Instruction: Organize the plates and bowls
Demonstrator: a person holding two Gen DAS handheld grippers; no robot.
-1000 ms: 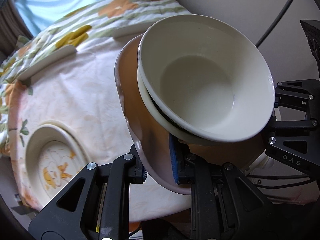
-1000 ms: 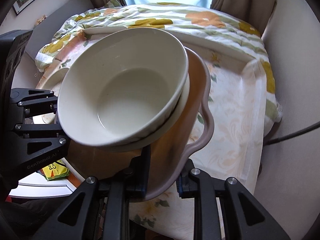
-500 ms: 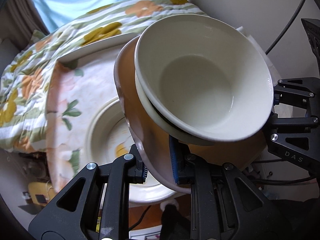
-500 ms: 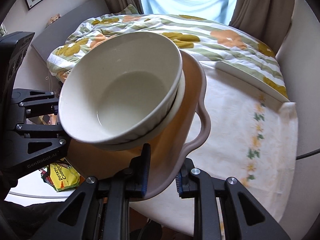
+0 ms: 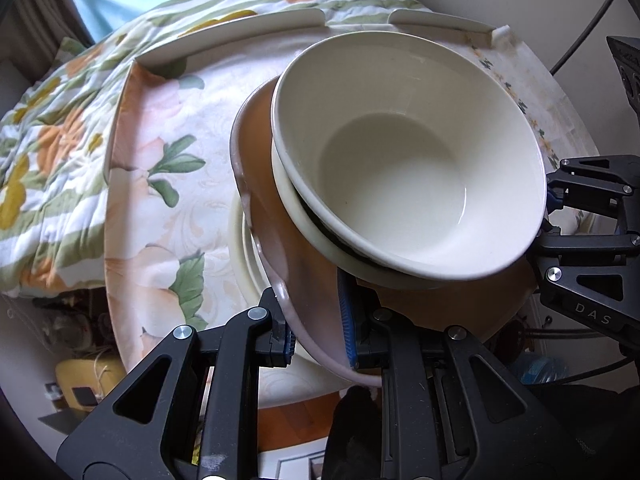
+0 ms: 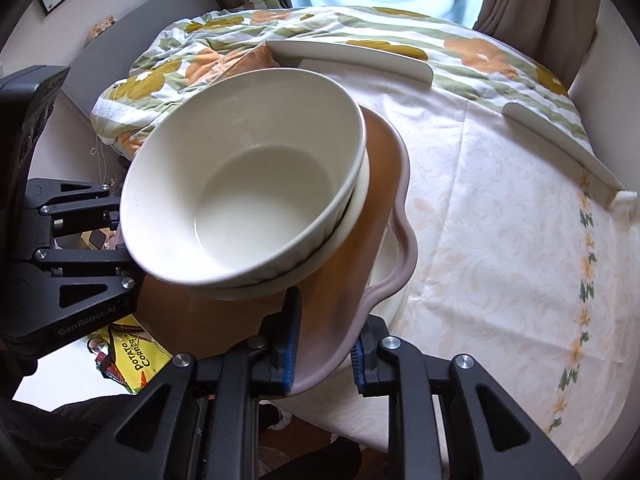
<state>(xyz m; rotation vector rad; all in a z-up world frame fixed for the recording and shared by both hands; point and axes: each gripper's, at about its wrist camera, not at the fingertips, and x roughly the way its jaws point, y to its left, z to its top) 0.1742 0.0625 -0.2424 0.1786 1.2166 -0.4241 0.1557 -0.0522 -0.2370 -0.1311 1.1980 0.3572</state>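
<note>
Both grippers hold a pinkish-brown plate with a wavy rim [image 5: 276, 224] [image 6: 384, 248] above the table. My left gripper [image 5: 318, 340] is shut on its near-left rim. My right gripper [image 6: 322, 354] is shut on its near-right rim. Two stacked cream bowls [image 5: 404, 160] [image 6: 248, 196] rest on this plate, the upper one tilted. A cream plate [image 5: 248, 264] lies on the table under the held plate, mostly hidden; its edge shows in the right wrist view [image 6: 390, 256].
The table carries a floral cloth [image 5: 160, 184] [image 6: 500, 208] with white raised guards [image 5: 240, 36] [image 6: 360, 60] along its far edge. A flowered quilt [image 6: 360, 28] lies beyond. A yellow snack bag [image 6: 132, 354] lies below the table's edge. A wall stands to the right.
Both grippers have carried the plate with the bowls across the table. It now sits over the cream plate, which is more covered than before. The grips have not changed.
</note>
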